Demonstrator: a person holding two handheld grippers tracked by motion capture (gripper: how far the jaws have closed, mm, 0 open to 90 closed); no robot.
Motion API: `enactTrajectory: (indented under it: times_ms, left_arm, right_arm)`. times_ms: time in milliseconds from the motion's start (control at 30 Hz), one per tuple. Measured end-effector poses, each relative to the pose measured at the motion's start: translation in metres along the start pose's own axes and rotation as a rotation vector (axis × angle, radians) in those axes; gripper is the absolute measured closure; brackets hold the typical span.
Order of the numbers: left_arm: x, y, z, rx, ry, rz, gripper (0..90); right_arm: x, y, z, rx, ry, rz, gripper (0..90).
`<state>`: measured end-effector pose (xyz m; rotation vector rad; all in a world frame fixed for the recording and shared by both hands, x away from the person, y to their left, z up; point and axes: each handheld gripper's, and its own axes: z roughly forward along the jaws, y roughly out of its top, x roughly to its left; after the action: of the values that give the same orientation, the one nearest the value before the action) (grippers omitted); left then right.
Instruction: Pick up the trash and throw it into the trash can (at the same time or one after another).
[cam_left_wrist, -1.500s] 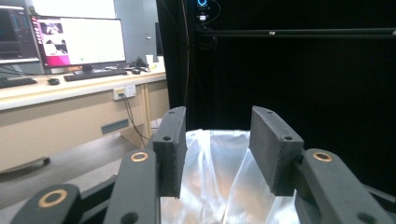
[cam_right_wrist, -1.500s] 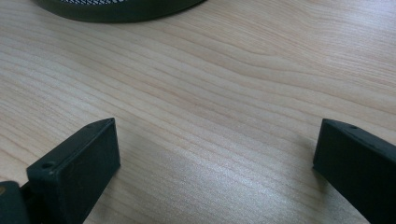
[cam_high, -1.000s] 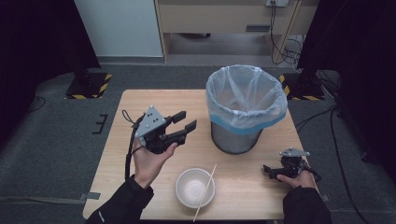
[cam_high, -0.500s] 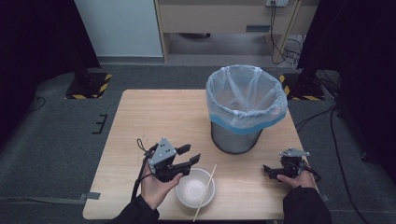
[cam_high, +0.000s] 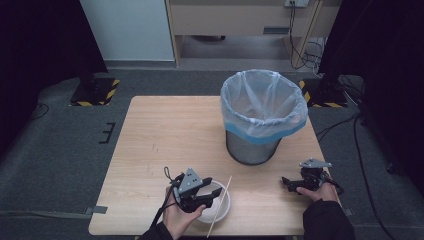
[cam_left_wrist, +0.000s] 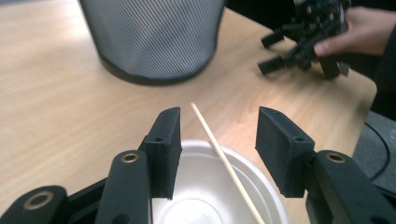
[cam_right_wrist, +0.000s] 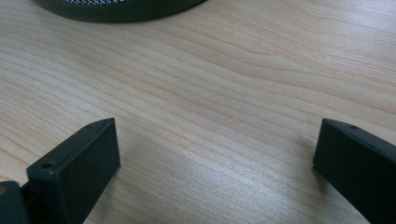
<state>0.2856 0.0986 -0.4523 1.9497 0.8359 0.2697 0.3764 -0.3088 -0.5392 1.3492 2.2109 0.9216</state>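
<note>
A white bowl (cam_high: 225, 202) stands near the table's front edge, with a thin wooden stick (cam_high: 220, 205) lying across its rim. My left gripper (cam_high: 214, 196) hovers low over the bowl's left side. In the left gripper view its jaws stand open over the bowl (cam_left_wrist: 201, 205), and the stick (cam_left_wrist: 219, 149) runs between them, touching neither pad. My right gripper (cam_high: 287, 184) rests at the front right of the table, pointing left. In the right gripper view its jaws (cam_right_wrist: 215, 154) stand wide open over bare wood.
A mesh waste bin (cam_high: 252, 147) with a pale blue liner (cam_high: 262, 105) stands at the back right of the wooden table (cam_high: 165, 130). It rises just beyond the bowl in the left gripper view (cam_left_wrist: 154, 37). The other gripper (cam_left_wrist: 273, 51) lies to the right.
My left gripper has come down and toward the table's front edge, from above the table's middle to just over the bowl. The right gripper has stayed put.
</note>
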Motion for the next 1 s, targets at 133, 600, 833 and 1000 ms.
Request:
enactTrajectory:
  times_ms: [133, 600, 833, 1000]
  left_arm:
    - [-0.005, -0.008, 0.011, 0.036, -0.014, 0.003, 50.6]
    - [-0.013, -0.022, 0.031, 0.143, -0.026, 0.014, 52.4]
    - [-0.008, -0.024, 0.033, 0.190, -0.006, 0.016, 58.0]
    - [-0.005, -0.025, 0.033, 0.206, -0.001, 0.013, 63.8]
  right_arm:
    - [0.000, 0.000, 0.000, 0.000, 0.001, -0.002, 0.7]
    - [0.000, 0.000, 0.000, 0.000, 0.001, -0.001, 0.7]
    - [0.000, 0.000, 0.000, 0.000, 0.001, -0.001, 0.7]
    - [0.000, 0.000, 0.000, 0.000, 0.001, -0.001, 0.7]
